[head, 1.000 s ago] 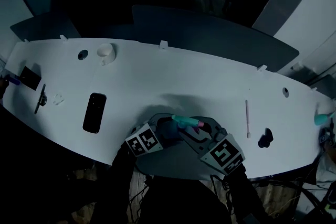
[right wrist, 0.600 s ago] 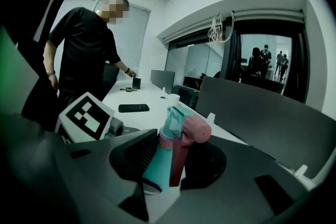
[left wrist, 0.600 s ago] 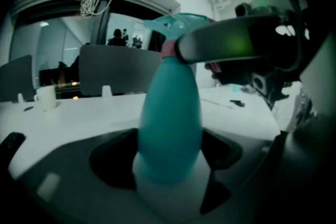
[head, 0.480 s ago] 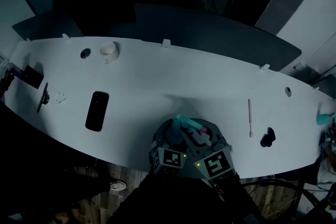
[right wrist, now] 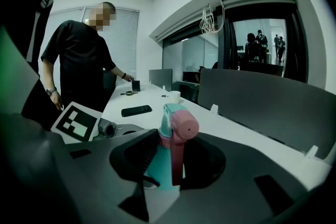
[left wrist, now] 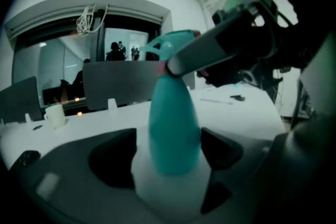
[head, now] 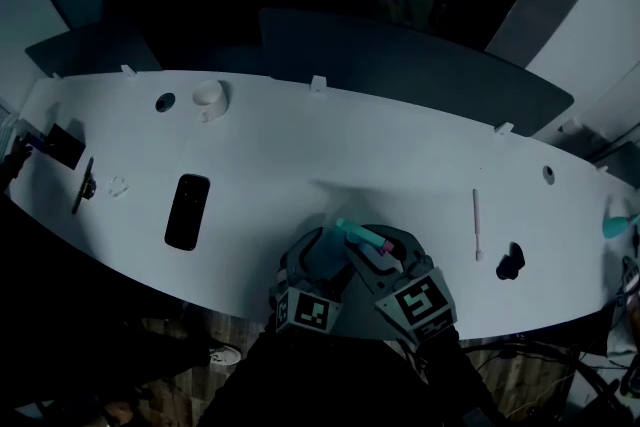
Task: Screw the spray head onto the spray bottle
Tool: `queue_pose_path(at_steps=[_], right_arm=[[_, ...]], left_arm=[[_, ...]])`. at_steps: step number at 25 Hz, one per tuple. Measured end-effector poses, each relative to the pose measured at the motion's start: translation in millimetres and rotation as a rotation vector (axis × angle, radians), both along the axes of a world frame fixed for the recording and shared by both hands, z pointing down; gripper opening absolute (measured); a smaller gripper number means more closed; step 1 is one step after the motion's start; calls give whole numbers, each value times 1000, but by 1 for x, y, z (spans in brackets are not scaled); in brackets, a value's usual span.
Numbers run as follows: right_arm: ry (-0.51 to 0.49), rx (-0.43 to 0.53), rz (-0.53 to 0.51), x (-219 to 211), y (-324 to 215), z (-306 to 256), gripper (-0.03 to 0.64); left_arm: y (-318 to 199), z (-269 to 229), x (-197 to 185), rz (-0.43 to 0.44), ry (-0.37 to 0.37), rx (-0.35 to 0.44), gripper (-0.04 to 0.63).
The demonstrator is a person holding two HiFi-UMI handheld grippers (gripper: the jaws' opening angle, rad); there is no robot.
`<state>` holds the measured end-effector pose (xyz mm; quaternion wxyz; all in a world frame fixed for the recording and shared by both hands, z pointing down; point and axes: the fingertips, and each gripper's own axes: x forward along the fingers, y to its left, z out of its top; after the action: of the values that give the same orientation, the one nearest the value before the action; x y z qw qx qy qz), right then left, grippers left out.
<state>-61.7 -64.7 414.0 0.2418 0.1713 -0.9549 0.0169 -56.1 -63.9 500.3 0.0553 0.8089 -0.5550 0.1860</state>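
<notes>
A teal spray bottle (left wrist: 173, 131) stands upright between the jaws of my left gripper (left wrist: 173, 161), which grips its lower body. The pink and teal spray head (right wrist: 177, 124) sits on the bottle's neck, and my right gripper (right wrist: 170, 159) is shut on it from the side. In the left gripper view a right finger (left wrist: 220, 50) crosses the neck just under the spray head (left wrist: 176, 42). From the head view, both grippers meet at the table's front edge, left gripper (head: 318, 265) beside right gripper (head: 376, 261), with the spray head (head: 362, 235) pointing right. The bottle's body is hidden there.
On the white table (head: 300, 155) lie a black phone (head: 187, 211), a white cup (head: 208, 95), a thin pink stick (head: 476, 223) and a small black object (head: 509, 262). Small items sit at the far left end. A person in black (right wrist: 79, 60) stands by that end.
The left gripper's marker cube has swung from the left side round to the front edge under the bottle. The right gripper and the spray head have stayed almost in place.
</notes>
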Motion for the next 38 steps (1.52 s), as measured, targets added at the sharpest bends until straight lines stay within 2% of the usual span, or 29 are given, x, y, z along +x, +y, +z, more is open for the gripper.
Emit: queue_pose_path(at_steps=[3, 6, 9, 11, 12, 15, 19, 22, 24, 25, 27, 30, 32, 33, 36, 38], right_arm=[[-5, -13, -23, -1, 1, 0, 137], [-5, -24, -60, -2, 3, 0, 137], [2, -36, -111, 0, 3, 4, 137], [9, -30, -127, 1, 2, 7, 137], [6, -30, -126, 1, 2, 7, 137], [-19, -41, -84, 3, 0, 6, 137], [-54, -35, -2, 2, 0, 0, 137], [-57, -17, 29, 2, 3, -1, 137], [-52, -6, 34, 3, 5, 0, 137], [-53, -7, 31, 3, 5, 0, 137], [-54, -17, 6, 3, 5, 0, 137], [-47, -32, -46, 3, 6, 0, 137], [-48, -38, -64, 2, 5, 0, 137], [-50, -39, -71, 2, 5, 0, 137], [-53, -46, -94, 0, 7, 0, 137], [-46, -53, -113, 0, 8, 0, 137]], left_arm=[[1, 3, -4, 124, 34, -3, 393], [-6, 1, 5, 296, 75, -41, 397], [-9, 7, 17, 471, 82, -118, 397], [-9, 11, 21, 532, 56, -151, 387], [-9, 11, 22, 533, 49, -151, 385], [-13, 8, 21, 432, 64, -107, 382], [-17, 8, 15, 154, 68, -48, 380], [-14, 8, 12, -60, 62, -59, 380], [-13, 11, 13, -132, 17, -82, 383], [-13, 12, 14, -132, -2, -88, 387], [-11, 8, 15, -73, 12, -60, 390], [-6, -12, 11, 66, 137, 61, 390], [-6, -15, 7, 166, 199, 50, 390], [-7, -14, 8, 227, 195, 30, 397], [-11, -8, 22, 420, 117, -14, 396], [-12, -5, 31, 520, 85, -39, 394]])
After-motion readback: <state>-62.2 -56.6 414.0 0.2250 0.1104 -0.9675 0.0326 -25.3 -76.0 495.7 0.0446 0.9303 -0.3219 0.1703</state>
